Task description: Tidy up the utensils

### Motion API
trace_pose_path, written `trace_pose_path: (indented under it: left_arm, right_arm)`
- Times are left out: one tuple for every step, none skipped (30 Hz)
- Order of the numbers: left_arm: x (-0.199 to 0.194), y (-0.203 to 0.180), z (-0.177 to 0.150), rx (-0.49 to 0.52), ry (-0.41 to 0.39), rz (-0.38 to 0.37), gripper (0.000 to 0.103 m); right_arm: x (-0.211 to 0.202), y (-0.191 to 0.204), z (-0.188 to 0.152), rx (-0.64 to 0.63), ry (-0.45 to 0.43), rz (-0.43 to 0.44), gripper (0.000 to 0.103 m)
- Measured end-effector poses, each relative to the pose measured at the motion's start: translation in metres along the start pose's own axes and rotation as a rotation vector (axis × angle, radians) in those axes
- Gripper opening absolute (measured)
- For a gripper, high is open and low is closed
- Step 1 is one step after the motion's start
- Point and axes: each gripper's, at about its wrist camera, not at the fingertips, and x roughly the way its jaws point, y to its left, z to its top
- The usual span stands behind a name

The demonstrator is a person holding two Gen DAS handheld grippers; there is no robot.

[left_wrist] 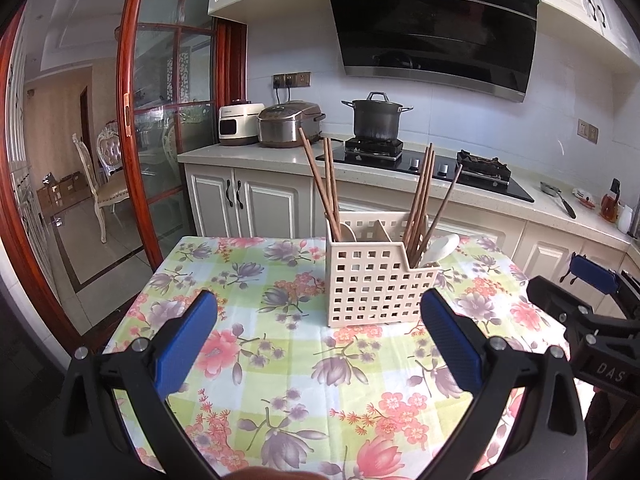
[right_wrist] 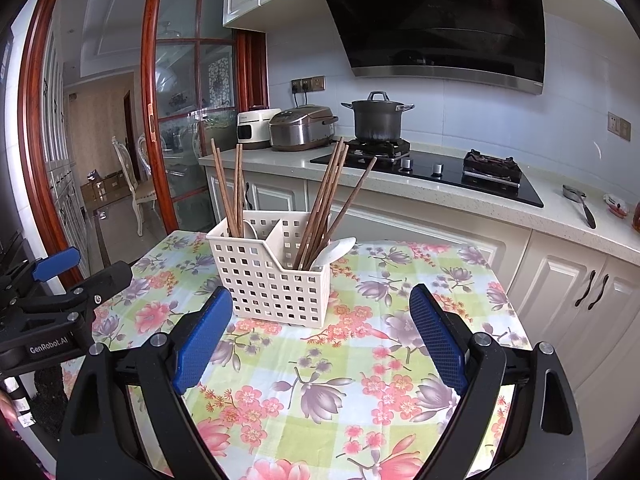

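A cream perforated utensil caddy [left_wrist: 372, 284] [right_wrist: 272, 280] stands on the far half of the table under a floral cloth [left_wrist: 280, 364] [right_wrist: 320, 384]. Its left compartment holds brown chopsticks [left_wrist: 320, 184] [right_wrist: 234, 188] and a white spoon [left_wrist: 348, 230]. More chopsticks [left_wrist: 420, 196] [right_wrist: 324, 200] lean in the right compartment with another white spoon [left_wrist: 442, 250] [right_wrist: 336, 250]. My left gripper [left_wrist: 320, 304] hovers open in front of the caddy, nothing between its blue pads. The right gripper [right_wrist: 320, 296] is likewise open and empty, short of the caddy. Each gripper shows at the other view's edge [left_wrist: 592, 280] [right_wrist: 60, 268].
Behind the table runs a kitchen counter [left_wrist: 256, 156] with a rice cooker [left_wrist: 288, 124], a white appliance [left_wrist: 238, 124] and a lidded pot [left_wrist: 376, 118] on the gas hob. A red-framed glass sliding door [left_wrist: 132, 120] stands to the left. Cabinet doors [right_wrist: 580, 292] are close on the right.
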Motion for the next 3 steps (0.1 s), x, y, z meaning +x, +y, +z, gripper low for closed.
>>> trace_pose_path:
  left_arm:
    - [0.0001, 0.0006, 0.0000, -0.002, 0.001, 0.003, 0.098]
    - [0.0003, 0.0016, -0.0002, -0.002, 0.002, 0.005, 0.098]
    - [0.0006, 0.0014, -0.0003, -0.001, 0.003, 0.004, 0.098]
  right_arm:
    - [0.0000, 0.0001, 0.0000, 0.000, 0.000, 0.000, 0.085]
    - [0.0001, -0.0004, 0.0001, 0.002, 0.000, 0.001, 0.085]
    - [0.0002, -0.0002, 0.0000, 0.002, 0.001, 0.001, 0.085]
